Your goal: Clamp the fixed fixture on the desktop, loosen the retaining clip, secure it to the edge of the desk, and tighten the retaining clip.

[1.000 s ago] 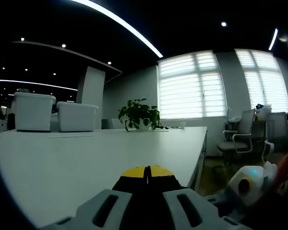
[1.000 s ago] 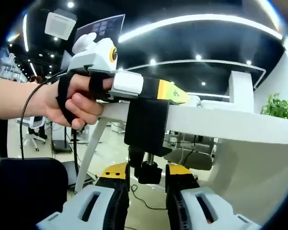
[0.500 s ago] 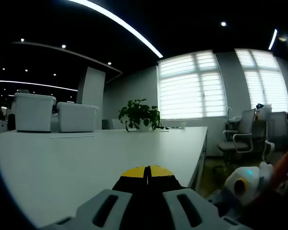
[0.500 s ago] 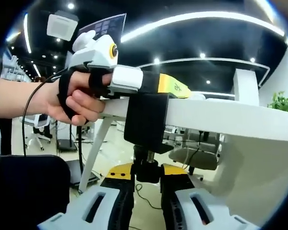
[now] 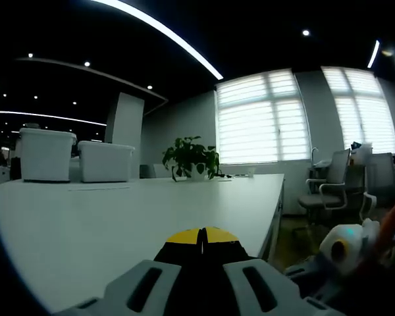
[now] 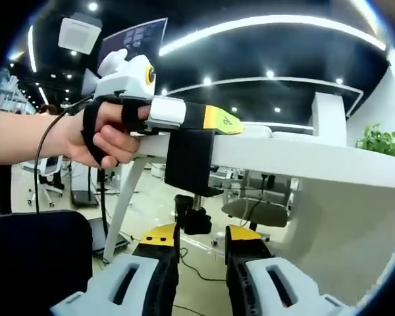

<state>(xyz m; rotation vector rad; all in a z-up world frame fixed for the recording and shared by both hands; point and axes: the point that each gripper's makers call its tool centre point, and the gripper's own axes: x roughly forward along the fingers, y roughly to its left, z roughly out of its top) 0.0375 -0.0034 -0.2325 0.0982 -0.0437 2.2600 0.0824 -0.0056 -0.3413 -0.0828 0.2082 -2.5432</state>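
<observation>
White desk point(image 5: 118, 217) (bins point(image 5: 46, 153), plant point(image 5: 189, 157))

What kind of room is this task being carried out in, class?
Most likely an open-plan office: a long white desk, swivel office chairs by blinded windows, and a potted plant.

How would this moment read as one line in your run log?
left tool: shut on clamp, at desk edge | right tool: open, below, jaws either side of screw knob | clamp: hangs on desk edge
</observation>
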